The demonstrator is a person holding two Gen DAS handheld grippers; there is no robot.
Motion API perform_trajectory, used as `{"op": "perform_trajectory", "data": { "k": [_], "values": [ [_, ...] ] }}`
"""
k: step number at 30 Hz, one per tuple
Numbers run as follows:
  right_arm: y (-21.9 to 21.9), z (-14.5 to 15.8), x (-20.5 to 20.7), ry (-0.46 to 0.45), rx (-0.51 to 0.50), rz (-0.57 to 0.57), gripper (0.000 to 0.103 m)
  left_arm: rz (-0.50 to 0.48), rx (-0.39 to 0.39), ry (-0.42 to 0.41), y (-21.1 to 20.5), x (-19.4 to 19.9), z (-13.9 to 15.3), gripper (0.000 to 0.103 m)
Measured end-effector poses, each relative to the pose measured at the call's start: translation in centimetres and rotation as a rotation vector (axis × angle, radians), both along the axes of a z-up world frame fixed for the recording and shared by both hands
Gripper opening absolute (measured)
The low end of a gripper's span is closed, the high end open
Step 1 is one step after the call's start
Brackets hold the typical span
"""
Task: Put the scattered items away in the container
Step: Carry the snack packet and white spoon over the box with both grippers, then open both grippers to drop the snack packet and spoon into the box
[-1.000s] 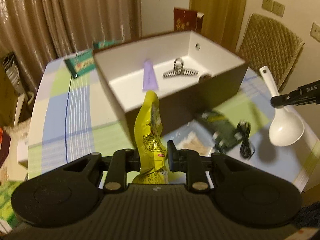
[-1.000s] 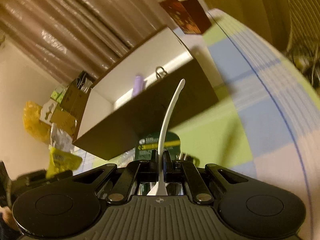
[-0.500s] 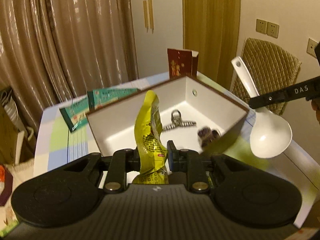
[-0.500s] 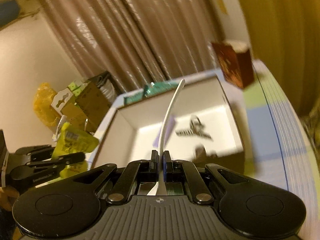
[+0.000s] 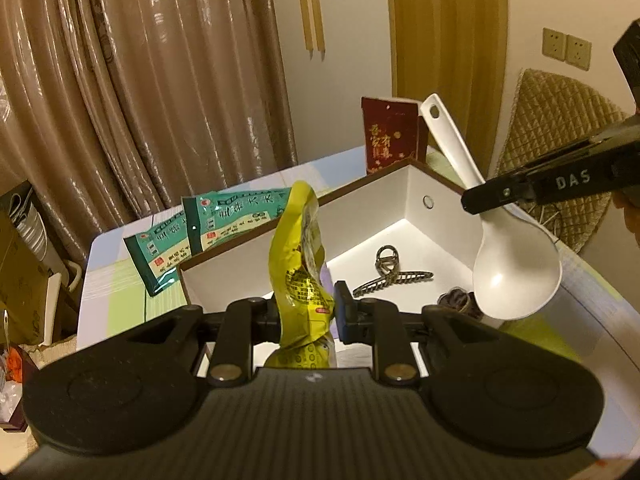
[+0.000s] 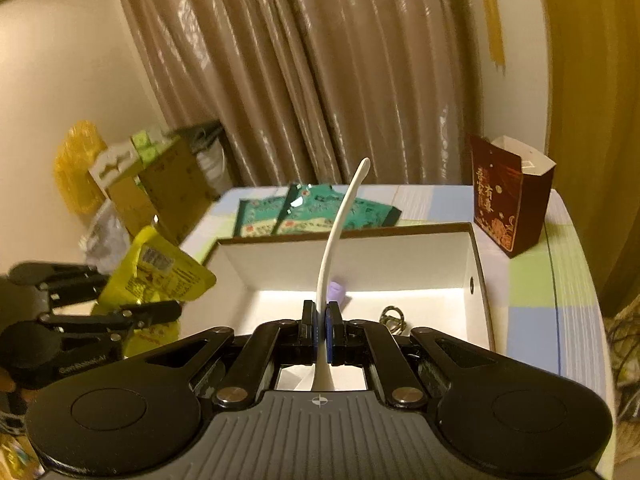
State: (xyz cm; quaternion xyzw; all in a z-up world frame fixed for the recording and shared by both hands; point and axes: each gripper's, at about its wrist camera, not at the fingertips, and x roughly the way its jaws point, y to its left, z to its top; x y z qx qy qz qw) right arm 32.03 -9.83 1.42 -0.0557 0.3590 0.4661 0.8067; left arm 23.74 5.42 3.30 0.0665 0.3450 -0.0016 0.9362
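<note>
We have the container point(image 5: 414, 188), a white-walled box with a brown rim, sitting open on the surface point(image 6: 532, 280). Already in it: a hair claw clip point(image 5: 390, 276), a dark small item point(image 5: 456, 300) by the near wall that we cannot identify, and a purple thing point(image 6: 336, 290) against the back wall. So the task looks partly done.

Two items are in the air, neither in the box yet. Our left gripper point(image 5: 306, 310) is clamped on a yellow snack pouch point(image 5: 300, 264), which stands upright between the jaws, above the near-left side of the box. Our right gripper point(image 6: 320, 332) is pinched tight on the handle of a white spoon point(image 5: 516, 268); from the left wrist view its bowl hangs above the right side of the box, handle tilted up and back.

Left to do, as we judge it: lower and release both. The two green packets point(image 6: 320, 216) lying flat behind the box and the dark red paper carton point(image 6: 508, 200) standing near the far right corner may or may not count as scatter; we cannot tell.

The surface wears a pale cloth in green, blue and white checks. Around it: long brown curtains point(image 6: 320, 80), cream walls, wall sockets point(image 5: 566, 48), a quilted chair back point(image 5: 560, 128) on the right, and cardboard boxes point(image 6: 160, 184) and a yellow bag point(image 6: 78, 164) piled on the left.
</note>
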Motion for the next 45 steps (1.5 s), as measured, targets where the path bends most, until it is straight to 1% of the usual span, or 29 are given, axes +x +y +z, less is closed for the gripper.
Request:
{"op": "perform_trajectory", "data": {
  "k": [4, 11, 18, 24, 29, 40, 45],
  "values": [
    [1.4, -1.5, 1.1, 0.004, -0.045, 0.009, 0.001, 0.019, -0.001, 0.034, 0.0, 1.5, -1.3, 0.018],
    [2.9, -3.4, 2.2, 0.018, -0.092, 0.028, 0.001, 0.045, 0.003, 0.083, 0.2, 3.4, -3.3, 0.018],
    [4.0, -5.0, 3.0, 0.032, -0.14, 0.051, 0.001, 0.089, -0.006, 0.15, 0.9, 5.1, -5.5, 0.018],
    [4.9, -6.2, 3.4, 0.043, -0.178, 0.079, 0.0, 0.134, -0.032, 0.227, 1.5, 6.4, -7.3, 0.018],
    [5.5, -7.1, 3.6, 0.053, -0.212, 0.104, 0.0, 0.154, -0.042, 0.282, 1.7, 7.1, -8.8, 0.018],
    [6.1, -8.5, 4.0, 0.069, -0.262, 0.121, 0.0, 0.183, -0.039, 0.37, 2.0, 8.3, -10.9, 0.018],
    [6.4, -9.2, 4.1, 0.076, -0.287, 0.129, 0.0, 0.187, -0.063, 0.424, 2.2, 8.7, -11.7, 0.019]
  ]
}}
